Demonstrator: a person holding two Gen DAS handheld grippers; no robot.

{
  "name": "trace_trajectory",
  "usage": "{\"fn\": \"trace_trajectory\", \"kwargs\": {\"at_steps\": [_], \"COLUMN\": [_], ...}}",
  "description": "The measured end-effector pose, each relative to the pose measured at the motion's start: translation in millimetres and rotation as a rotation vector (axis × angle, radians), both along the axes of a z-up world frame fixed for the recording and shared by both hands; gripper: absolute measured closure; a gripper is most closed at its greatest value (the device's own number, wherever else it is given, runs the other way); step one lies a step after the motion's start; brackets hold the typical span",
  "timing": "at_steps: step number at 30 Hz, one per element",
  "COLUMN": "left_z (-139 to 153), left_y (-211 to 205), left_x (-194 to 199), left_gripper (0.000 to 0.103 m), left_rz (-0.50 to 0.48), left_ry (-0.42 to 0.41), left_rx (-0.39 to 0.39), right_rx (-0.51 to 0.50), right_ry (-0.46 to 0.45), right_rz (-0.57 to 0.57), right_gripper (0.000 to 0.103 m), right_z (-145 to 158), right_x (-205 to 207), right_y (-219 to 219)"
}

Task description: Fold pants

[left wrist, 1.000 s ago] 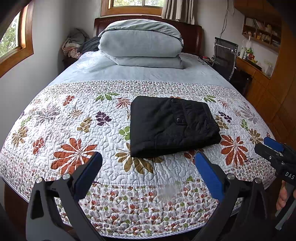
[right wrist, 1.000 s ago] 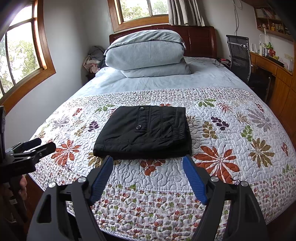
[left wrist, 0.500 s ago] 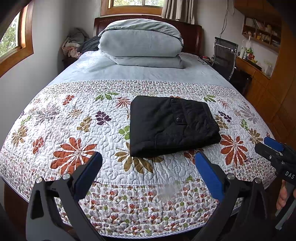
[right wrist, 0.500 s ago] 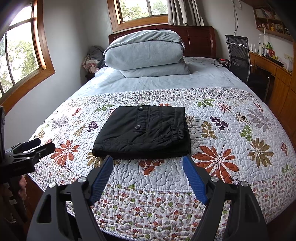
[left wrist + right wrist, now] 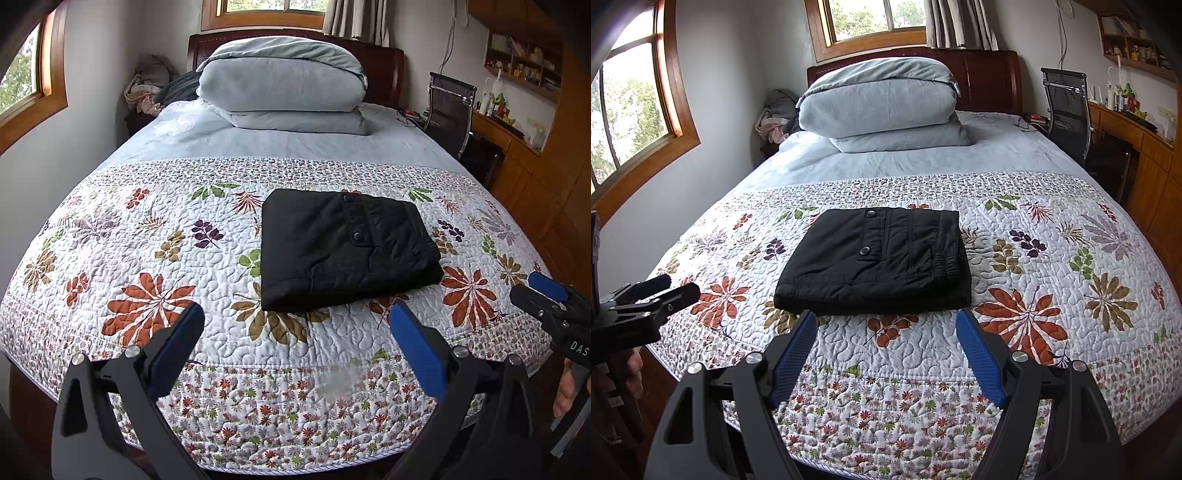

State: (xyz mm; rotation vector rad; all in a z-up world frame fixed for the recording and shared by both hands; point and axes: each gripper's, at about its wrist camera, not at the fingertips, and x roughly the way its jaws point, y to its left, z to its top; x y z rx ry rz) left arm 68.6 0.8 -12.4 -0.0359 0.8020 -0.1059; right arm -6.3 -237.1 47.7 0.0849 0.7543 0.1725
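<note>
1. Folding looks finished: black quilted pants [image 5: 873, 260], packed into a thick squarish bundle with two snap buttons on top, resting mid-quilt on the white leaf-printed stitched bedspread [image 5: 1034, 332].
2. Left gripper [image 5: 295, 328] spread wide and empty, hovering over the bed's near edge, apart from the bundle.
3. Right gripper [image 5: 886, 332] likewise wide and empty, blue ribbed pads just short of the bundle's near edge.
4. Next, probably only a tidy-up of edges or withdrawal; puffy fabric likely springy, so gentle pressing advisable.
5. Beyond, pale blue folded duvet [image 5: 882, 107] against the dark wooden headboard [image 5: 990, 81].
</note>
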Motion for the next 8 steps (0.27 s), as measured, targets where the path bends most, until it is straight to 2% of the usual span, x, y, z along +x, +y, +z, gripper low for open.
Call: {"fn": "trace_trajectory", "kwargs": {"at_steps": [8], "left_z": [-0.9], "left_y": [-0.4], "left_x": [0.9], "left_gripper": [0.003], "left_rz": [-0.017], "left_ry": [0.006], "left_rx": [-0.015], "right_rx": [-0.002], "right_ry": [0.002], "right_rz": [0.002], "right_gripper": [0.024], "right_z": [-0.3], "right_x": [1.6], "right_y": [0.2]}}
